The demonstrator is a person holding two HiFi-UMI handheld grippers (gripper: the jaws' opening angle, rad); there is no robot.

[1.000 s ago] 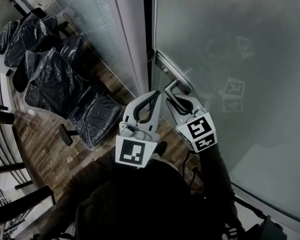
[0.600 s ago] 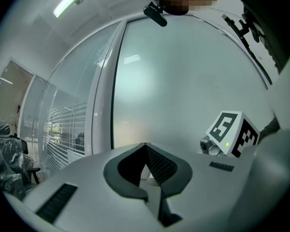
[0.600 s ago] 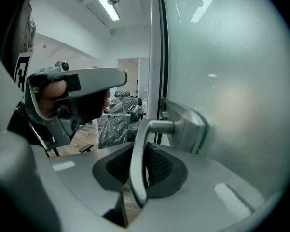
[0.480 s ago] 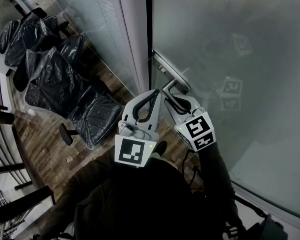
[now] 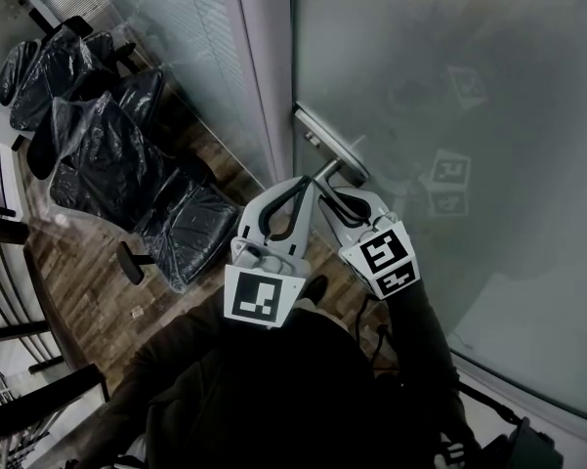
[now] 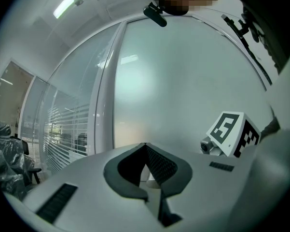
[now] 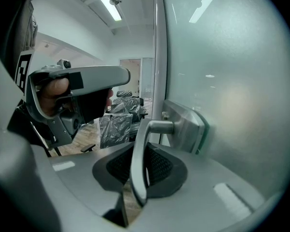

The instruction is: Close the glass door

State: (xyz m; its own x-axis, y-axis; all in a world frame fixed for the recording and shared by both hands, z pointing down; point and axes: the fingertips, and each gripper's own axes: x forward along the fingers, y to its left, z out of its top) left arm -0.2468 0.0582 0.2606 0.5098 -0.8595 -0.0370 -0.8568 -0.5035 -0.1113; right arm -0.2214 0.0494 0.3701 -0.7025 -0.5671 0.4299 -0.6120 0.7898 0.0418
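The frosted glass door (image 5: 449,96) fills the right of the head view, its edge close against the pale door frame (image 5: 269,76). A metal lever handle (image 5: 324,172) sticks out from a lock plate (image 5: 330,145) on the door. My right gripper (image 5: 330,191) is shut on that lever. In the right gripper view the lever (image 7: 154,126) runs down between the pads of the right gripper (image 7: 136,151). My left gripper (image 5: 306,186) hovers just left of the handle, shut and empty. In its own view the left gripper (image 6: 145,145) points level at the frosted glass.
Several chairs wrapped in black plastic (image 5: 107,154) stand on the wooden floor (image 5: 98,291) at the left. A glass partition with blinds (image 5: 190,47) runs left of the frame. The person's dark clothing (image 5: 273,399) fills the bottom.
The dark gap between the door's edge and the frame has narrowed to almost nothing. The handle and my right gripper have shifted slightly with the door. The left gripper has stayed put.
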